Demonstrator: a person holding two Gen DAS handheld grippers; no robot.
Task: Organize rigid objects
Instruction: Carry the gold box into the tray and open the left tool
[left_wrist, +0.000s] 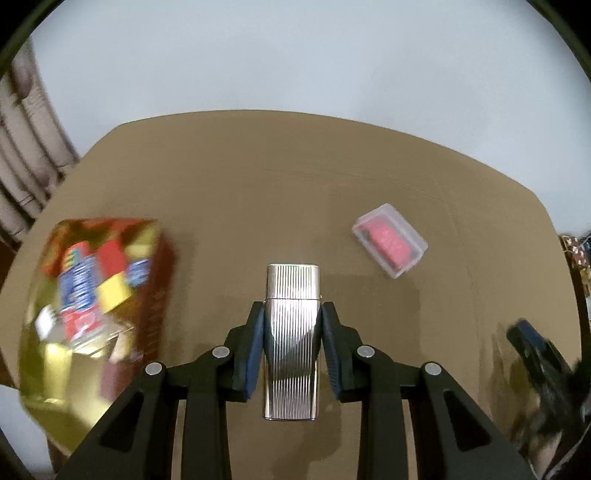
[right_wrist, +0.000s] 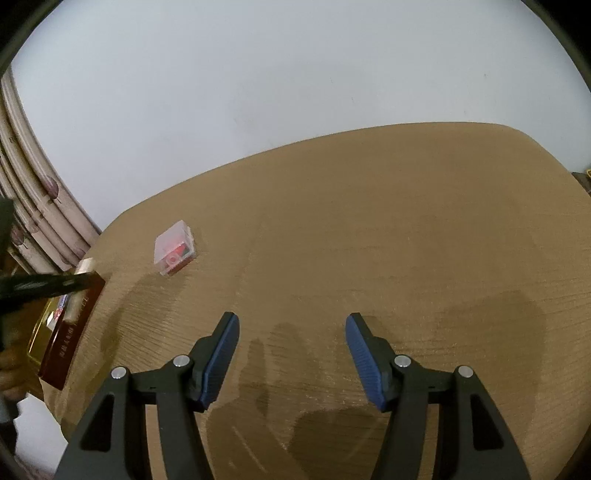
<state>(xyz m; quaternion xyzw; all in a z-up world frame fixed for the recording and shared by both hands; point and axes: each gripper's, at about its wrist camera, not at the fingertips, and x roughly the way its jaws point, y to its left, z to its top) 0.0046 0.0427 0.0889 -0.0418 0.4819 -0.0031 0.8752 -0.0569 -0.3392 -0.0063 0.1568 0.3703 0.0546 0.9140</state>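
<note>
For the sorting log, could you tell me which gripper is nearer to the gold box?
Left. The left gripper, clamping the silver lighter, is right beside the gold box; the right gripper hangs open, well off to its right.

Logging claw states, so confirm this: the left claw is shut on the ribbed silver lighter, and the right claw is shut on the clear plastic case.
One error: the right claw is open and holds nothing, as the right wrist view shows; the clear plastic case lies apart on the table. The left claw is indeed shut on the ribbed silver lighter.

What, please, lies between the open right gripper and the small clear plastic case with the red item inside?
Only bare wooden table, as the right wrist view shows: nothing sits between the right gripper and the clear plastic case.
</note>
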